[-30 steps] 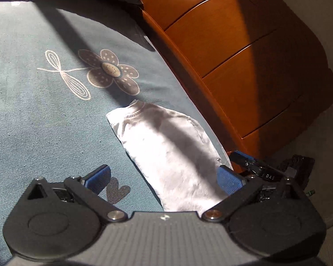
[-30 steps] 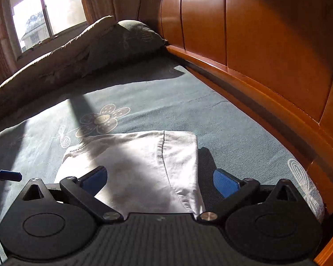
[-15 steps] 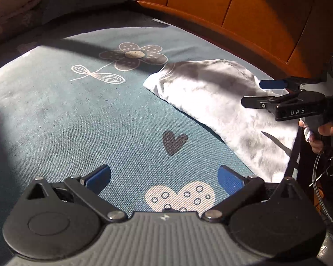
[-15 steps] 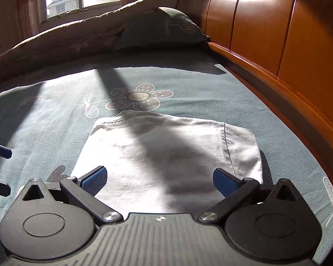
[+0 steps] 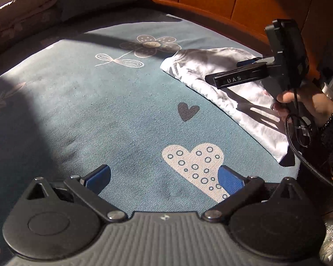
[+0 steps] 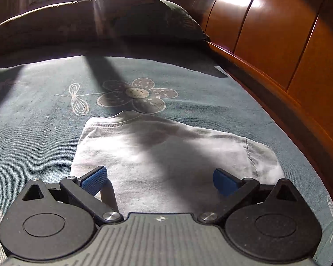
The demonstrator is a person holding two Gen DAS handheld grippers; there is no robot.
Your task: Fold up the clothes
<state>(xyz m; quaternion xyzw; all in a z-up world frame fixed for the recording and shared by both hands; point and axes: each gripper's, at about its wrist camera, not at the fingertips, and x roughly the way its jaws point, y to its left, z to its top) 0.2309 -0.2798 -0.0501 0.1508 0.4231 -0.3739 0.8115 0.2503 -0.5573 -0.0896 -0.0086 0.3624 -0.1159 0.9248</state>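
Note:
A white T-shirt lies folded into a flat rectangle on the blue-green bedsheet, collar toward the flower print. My right gripper hangs low over its near edge, open, with nothing between the blue pads. In the left wrist view the same shirt sits at the right, and the right gripper, held by a hand, hovers above it. My left gripper is open over bare sheet by the dotted heart print, well left of the shirt.
A wooden headboard runs along the right of the bed. A dark pillow and a rolled brown quilt lie at the far end under a window. A black cable hangs from the right gripper's handle.
My left gripper swung away from the shirt to the left and now faces bare sheet. The right gripper dropped lower and closer over the shirt's near edge. Both stayed open.

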